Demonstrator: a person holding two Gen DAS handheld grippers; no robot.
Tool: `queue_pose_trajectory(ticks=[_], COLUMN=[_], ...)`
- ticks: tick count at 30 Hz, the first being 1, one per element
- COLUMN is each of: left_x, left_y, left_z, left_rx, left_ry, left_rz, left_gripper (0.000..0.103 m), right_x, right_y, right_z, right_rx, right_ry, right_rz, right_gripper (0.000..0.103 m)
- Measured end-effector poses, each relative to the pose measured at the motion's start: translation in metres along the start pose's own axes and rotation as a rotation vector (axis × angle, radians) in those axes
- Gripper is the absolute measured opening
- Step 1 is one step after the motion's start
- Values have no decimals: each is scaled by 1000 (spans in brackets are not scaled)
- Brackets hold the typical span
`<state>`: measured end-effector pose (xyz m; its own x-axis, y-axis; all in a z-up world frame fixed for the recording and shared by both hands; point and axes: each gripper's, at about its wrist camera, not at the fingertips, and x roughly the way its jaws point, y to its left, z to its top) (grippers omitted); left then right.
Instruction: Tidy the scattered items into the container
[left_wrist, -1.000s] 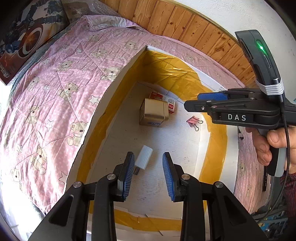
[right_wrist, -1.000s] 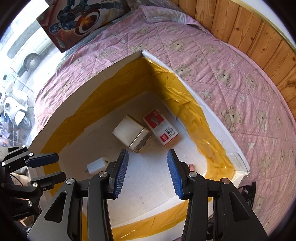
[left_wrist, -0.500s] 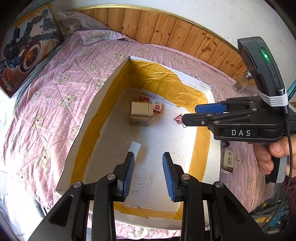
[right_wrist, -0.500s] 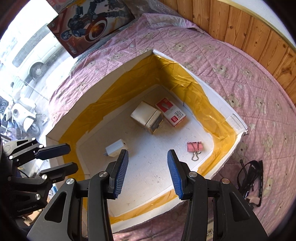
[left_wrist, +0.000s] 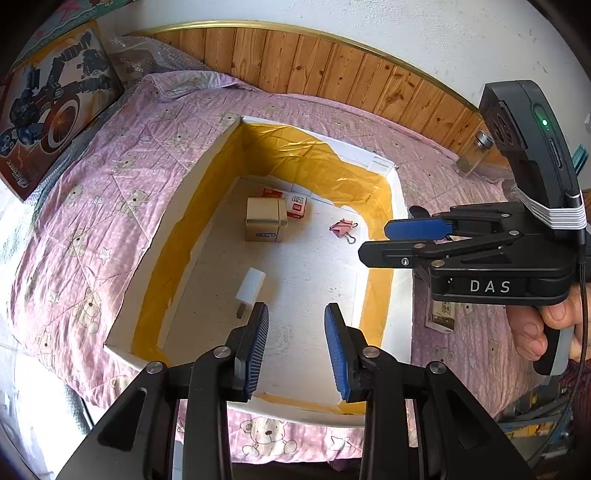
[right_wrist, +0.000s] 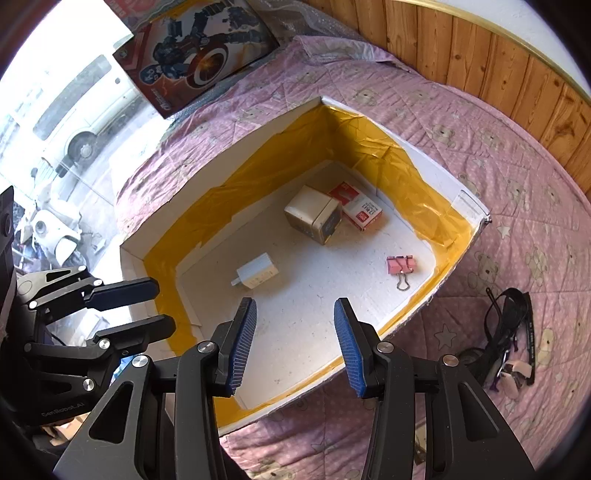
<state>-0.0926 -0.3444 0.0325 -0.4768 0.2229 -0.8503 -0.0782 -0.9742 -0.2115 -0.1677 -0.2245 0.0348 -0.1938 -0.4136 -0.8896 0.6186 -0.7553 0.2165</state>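
Four items lie inside the one white container (right_wrist: 424, 155), left to right: one white charger (right_wrist: 256, 275), one beige box (right_wrist: 314, 216), one red-and-white packet (right_wrist: 360, 210), one pink binder clip (right_wrist: 401, 265). One pair of glasses (right_wrist: 511, 325) lies outside on the pink quilt (right_wrist: 517, 206). The left gripper (left_wrist: 295, 341) and right gripper (right_wrist: 295, 345) hang above, jaws spread, empty.

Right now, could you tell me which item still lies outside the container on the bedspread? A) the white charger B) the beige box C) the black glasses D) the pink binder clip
C: the black glasses lie on the pink bedspread, outside the container.
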Motion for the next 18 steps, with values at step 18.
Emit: queue_pose_trajectory(ticks=[18], left_x=[-12], left_y=[-36], left_z=[-23], left_rx=[47], left_ry=[-15], left_rz=[-8], left_gripper=[33], right_x=[-25], right_y=[10], right_z=[-44], right_rx=[-20], right_ry=[-40], right_rz=[-11], right_gripper=[47])
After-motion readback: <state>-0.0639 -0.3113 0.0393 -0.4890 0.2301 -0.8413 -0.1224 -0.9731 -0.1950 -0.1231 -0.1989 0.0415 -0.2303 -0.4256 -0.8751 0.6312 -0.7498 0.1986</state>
